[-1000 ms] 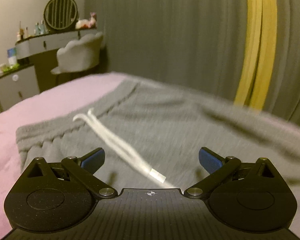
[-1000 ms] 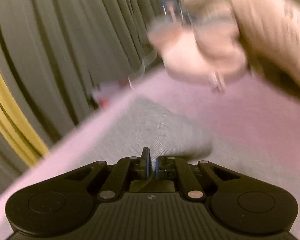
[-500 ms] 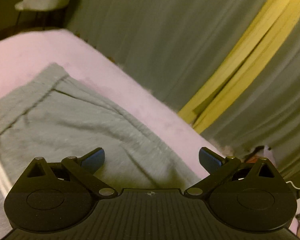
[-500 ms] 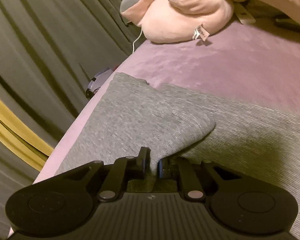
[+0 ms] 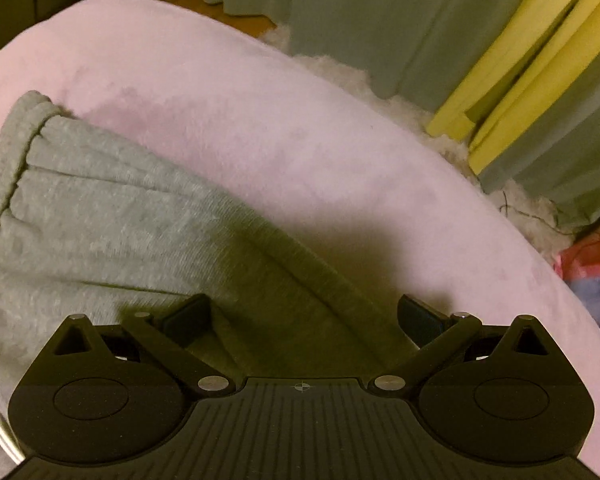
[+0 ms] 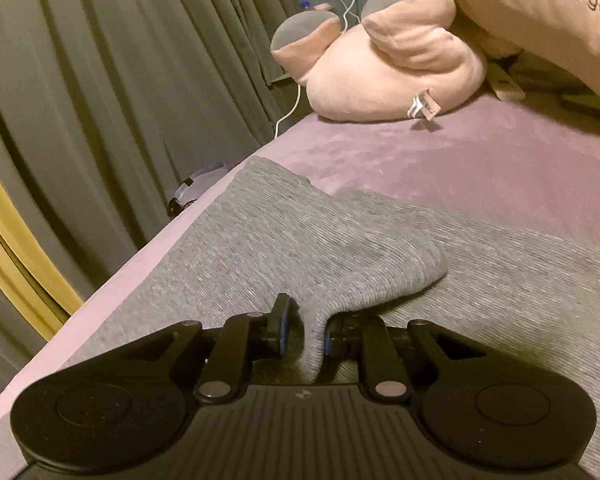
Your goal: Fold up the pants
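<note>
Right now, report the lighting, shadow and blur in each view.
Left wrist view: dim yellowish light, the gripper's dark shadow across the grey pants and pink bedspread, slight motion blur. Right wrist view: equally dim, sharper, fisheye bending the curtains.

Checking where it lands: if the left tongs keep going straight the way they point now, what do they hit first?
Most likely the grey pants, near their edge on the pink blanket; the left tongs are open.

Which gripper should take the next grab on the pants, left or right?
Left, probably. The left gripper hangs wide open over the side edge of the pants, holding nothing. The right gripper has just been opening, a fold of fabric between its jaws.
</note>
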The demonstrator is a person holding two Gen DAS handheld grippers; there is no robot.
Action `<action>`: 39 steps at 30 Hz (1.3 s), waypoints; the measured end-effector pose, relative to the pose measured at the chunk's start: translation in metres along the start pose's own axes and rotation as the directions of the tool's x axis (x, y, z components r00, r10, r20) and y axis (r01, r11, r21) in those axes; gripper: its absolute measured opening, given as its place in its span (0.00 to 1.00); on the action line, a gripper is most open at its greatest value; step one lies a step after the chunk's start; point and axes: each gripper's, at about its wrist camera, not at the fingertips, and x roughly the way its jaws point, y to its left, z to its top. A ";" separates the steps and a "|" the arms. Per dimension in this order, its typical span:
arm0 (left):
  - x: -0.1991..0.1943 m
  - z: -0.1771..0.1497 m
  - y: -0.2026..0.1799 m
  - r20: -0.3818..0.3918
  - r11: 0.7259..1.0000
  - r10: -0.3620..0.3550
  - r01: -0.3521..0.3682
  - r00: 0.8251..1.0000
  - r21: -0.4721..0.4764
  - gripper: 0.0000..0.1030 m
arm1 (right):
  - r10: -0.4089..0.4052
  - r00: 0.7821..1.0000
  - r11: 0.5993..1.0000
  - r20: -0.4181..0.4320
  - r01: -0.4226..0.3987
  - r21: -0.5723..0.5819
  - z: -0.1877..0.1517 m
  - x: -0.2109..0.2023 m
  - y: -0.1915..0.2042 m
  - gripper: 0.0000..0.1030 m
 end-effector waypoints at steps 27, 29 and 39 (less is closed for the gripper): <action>-0.179 -0.228 0.222 0.394 0.909 -0.355 0.411 0.848 -0.066 0.11 | 0.271 0.961 0.918 0.048 -0.273 0.287 0.055 -0.107 -0.066 0.05; -0.178 -0.257 0.237 0.408 0.912 -0.334 0.400 0.850 -0.086 0.12 | 0.246 0.966 0.922 0.077 -0.258 0.288 0.065 -0.124 -0.080 0.05; -0.142 -0.262 0.272 0.396 0.940 -0.125 0.236 0.910 -0.245 0.84 | 0.083 0.982 0.967 -0.170 -0.039 0.251 0.049 -0.108 -0.097 0.12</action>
